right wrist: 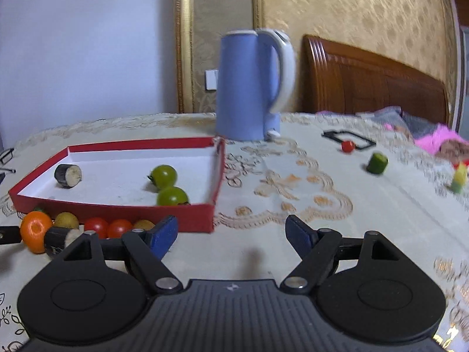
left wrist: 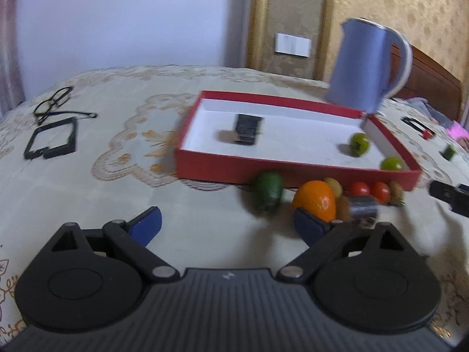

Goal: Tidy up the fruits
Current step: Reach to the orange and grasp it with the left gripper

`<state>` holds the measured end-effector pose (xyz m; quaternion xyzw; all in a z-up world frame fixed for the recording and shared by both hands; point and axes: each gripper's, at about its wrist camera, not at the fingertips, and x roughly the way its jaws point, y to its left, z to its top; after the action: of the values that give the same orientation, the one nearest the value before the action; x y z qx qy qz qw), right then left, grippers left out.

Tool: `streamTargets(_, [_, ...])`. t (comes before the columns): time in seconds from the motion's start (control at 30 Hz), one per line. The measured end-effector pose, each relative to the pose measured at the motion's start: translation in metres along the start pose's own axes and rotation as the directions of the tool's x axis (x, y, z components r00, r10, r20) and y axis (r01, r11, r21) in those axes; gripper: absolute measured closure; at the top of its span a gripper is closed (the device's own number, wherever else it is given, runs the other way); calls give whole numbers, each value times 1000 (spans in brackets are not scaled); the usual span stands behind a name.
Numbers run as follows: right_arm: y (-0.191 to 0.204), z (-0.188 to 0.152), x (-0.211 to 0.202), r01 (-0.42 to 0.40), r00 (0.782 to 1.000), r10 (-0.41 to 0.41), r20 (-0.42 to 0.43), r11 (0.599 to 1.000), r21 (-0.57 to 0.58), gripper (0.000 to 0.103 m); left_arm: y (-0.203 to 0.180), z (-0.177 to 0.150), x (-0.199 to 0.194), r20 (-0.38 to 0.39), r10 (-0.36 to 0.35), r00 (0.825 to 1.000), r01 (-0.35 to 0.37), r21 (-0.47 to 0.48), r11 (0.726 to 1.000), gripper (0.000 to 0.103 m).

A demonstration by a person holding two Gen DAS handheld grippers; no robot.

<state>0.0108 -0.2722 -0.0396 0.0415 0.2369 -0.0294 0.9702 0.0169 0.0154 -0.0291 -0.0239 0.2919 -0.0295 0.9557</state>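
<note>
A red box (left wrist: 222, 168) (right wrist: 123, 211) with a white inside holds a dark cylinder piece (left wrist: 247, 129) (right wrist: 68, 175) and two green tomatoes (left wrist: 359, 143) (right wrist: 164, 175). In front of it lie an orange (left wrist: 315, 199) (right wrist: 35, 230), a green fruit (left wrist: 268, 192), two red tomatoes (left wrist: 360, 189) (right wrist: 96, 226), small kiwis (right wrist: 66, 220) and a dark cylinder (left wrist: 362, 209) (right wrist: 58, 239). My left gripper (left wrist: 227, 226) is open, its right finger close to the orange. My right gripper (right wrist: 231, 234) is open and empty over the cloth, right of the box.
A blue kettle (left wrist: 363, 64) (right wrist: 249, 88) stands behind the box. Glasses (left wrist: 54, 101) and a black frame (left wrist: 52, 142) lie far left. On the right lie a red tomato (right wrist: 348, 145) on a black frame, a green piece (right wrist: 377, 162) and a yellow-green piece (right wrist: 458, 177).
</note>
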Motion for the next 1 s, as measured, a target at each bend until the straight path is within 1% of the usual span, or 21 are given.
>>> streamTargets(0.03, [-3,-1,3,0,1000,0,-3,1000,21,23,-2,1,-1,0,-10,1000,10,-1,1000,15])
streamTargets(0.07, [-5,-2,4,0,1000,1,-11,999,33,22,-3,2,-3,-4,-16,1000,16,-10,1000,16])
streamTargets(0.17, [-9,-3,5,-21,1000,22,-18,998,52,23,-6,4,-8,15,-34,999,34,-4,999,16])
streamTargets(0.33, [-10,-5,10,-18,999,21,-45,998,64,22,-12,5,-7,37,-16,999,15,27,1000,16])
streamTargets(0.37, [-10,-6,9,-20,999,22,-42,998,65,22,-12,5,-8,37,-28,999,27,25,999,17])
streamTargets(0.43, [-10,-6,10,-17,998,21,-51,998,68,22,-11,5,-14,62,-86,994,85,13,996,17])
streamTargets(0.47, [-10,-6,12,-14,998,18,-60,998,68,22,-14,5,-19,82,-95,992,93,22,995,17])
streamTargets(0.53, [-10,-6,13,-8,998,13,-67,998,67,22,-22,5,-25,119,-75,990,67,69,995,17])
streamTargets(0.57, [-10,-6,13,-10,998,15,-67,998,66,22,-27,5,-25,125,-63,990,51,98,994,17])
streamTargets(0.6, [-10,-6,13,-9,998,14,-69,998,66,22,-30,5,-23,122,-62,991,48,110,993,17])
streamTargets(0.63, [-10,-6,13,-8,998,12,-69,998,66,22,-32,4,-20,107,-64,992,51,119,991,21])
streamTargets(0.7, [-10,-6,13,-10,998,14,-68,998,68,22,-34,4,-12,85,-64,994,53,125,991,25])
streamTargets(0.77, [-9,-6,13,-8,998,12,-68,997,71,22,-33,4,-5,67,-60,996,51,119,992,27])
streamTargets(0.8, [-10,-6,13,-9,998,13,-66,997,73,22,-31,5,-1,53,-73,996,67,110,992,29])
streamTargets(0.9, [-10,-5,14,-10,997,15,-70,997,74,22,-26,5,6,21,-137,990,135,76,988,29])
streamTargets(0.93, [-10,-5,14,-9,997,14,-71,997,74,22,-26,5,8,20,-147,989,145,73,987,29])
streamTargets(1.0, [-11,-5,14,-9,997,14,-70,997,75,22,-28,6,13,14,-135,991,133,81,988,31])
